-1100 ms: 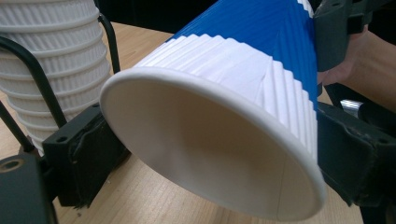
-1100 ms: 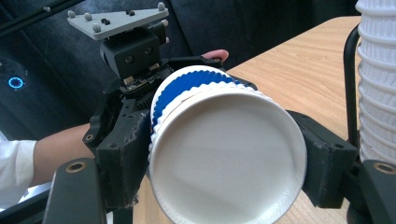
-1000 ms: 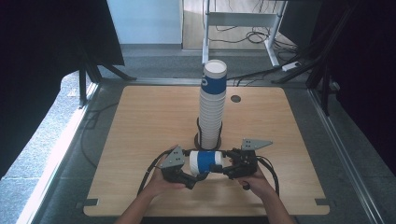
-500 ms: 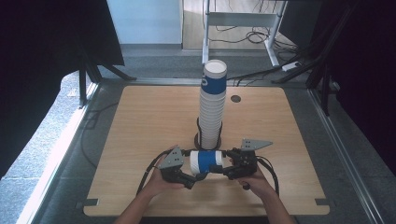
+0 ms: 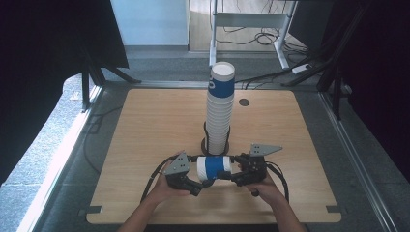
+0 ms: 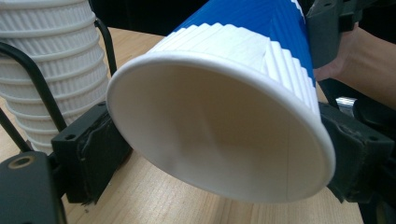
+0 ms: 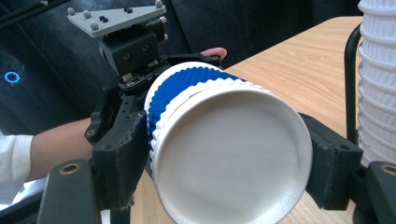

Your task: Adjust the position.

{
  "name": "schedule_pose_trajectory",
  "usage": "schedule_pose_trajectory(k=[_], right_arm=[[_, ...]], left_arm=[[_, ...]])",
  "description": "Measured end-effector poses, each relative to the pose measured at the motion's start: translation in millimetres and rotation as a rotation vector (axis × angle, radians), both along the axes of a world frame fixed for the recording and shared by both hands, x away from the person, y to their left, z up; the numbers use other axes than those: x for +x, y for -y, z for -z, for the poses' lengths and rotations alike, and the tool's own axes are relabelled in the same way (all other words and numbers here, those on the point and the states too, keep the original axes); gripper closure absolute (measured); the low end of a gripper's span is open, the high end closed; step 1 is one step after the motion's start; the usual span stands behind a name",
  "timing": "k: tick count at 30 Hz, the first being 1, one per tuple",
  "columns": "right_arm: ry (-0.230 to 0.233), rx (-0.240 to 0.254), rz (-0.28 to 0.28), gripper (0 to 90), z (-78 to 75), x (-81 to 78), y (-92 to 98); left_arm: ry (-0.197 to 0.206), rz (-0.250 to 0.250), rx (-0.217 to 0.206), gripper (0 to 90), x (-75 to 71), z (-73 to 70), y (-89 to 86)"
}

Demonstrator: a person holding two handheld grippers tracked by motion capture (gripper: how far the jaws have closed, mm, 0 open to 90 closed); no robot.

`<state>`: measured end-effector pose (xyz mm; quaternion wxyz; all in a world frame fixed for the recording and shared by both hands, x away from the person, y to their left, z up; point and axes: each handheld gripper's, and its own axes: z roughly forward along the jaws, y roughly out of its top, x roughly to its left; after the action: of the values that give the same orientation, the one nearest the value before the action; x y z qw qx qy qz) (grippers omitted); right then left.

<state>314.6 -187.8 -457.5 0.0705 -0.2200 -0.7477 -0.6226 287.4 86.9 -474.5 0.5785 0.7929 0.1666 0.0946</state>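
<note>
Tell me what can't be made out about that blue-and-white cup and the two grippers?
- Left gripper view: the cup hides the inner faces of the left gripper, so contact is unclear.
- Right gripper view: the cup's bottom covers the right gripper the same way.
- High view: the cup's printing is too small to read.
- The stack of cups is cut off in both gripper views.

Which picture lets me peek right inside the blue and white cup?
The left gripper view: the cup turns its open mouth to that camera, so its white inside shows. The right gripper view shows its closed flat bottom. The high view shows it small, lying sideways between the two tongs in front of the cup stack.
</note>
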Motion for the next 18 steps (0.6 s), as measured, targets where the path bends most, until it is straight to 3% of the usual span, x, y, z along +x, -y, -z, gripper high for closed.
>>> schedule_pose_trajectory(k=[10,18], right_arm=[[-0.001,0.001,-0.005,25.2,0.4,0.4,0.6],[0.008,0.023,-0.017,28.6,-1.3,-1.4,1.6]], left_arm=[[0.002,0.007,-0.003,12.0,-0.5,0.3,-2.1],[-0.054,0.027,-0.04,8.8,2.6,0.7,-3.4]])
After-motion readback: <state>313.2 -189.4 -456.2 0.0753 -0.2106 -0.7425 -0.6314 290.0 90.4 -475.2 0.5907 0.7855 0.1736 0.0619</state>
